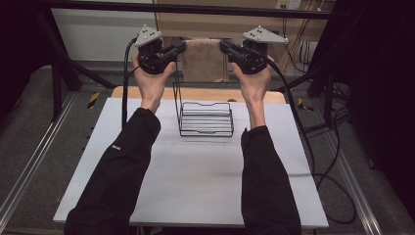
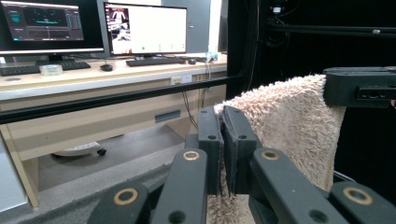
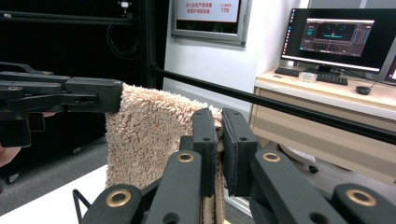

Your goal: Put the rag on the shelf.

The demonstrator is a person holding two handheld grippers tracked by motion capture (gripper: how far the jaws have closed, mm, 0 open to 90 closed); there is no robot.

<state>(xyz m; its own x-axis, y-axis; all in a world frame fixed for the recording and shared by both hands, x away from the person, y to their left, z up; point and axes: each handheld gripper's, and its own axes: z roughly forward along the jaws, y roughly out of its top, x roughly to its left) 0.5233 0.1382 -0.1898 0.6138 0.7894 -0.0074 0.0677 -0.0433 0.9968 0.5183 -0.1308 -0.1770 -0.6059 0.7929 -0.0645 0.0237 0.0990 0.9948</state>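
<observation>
Sleeves: two black sleeves (image 1: 117,171) come in nearest the camera, forearms raised over the white table (image 1: 186,181).
Left gripper (image 1: 181,48): held up beyond the wire rack (image 1: 205,119), jaws pressed together on the left top corner of the towel (image 1: 204,59) — in the left gripper view the pile is pinched between the two black pads.
Right gripper (image 1: 224,46): level with the other, clamped on the towel's right top corner; fabric shows squeezed between its pads in the right gripper view.
Towel: beige, thick and fluffy, hanging flat and stretched between the two grippers, above and just behind the wire rack; its lower edge hangs free, clear of the table.
Wire rack: black, thin bars, standing on the table directly below the towel, one tall end rising at its left.
Writing: a wall sign (image 3: 208,16) behind the towel carries a red band with white characters and the digits 119 — the rest is too small to read.
Screens: monitors (image 2: 145,29) on a desk behind the rack show windows, text illegible.
</observation>
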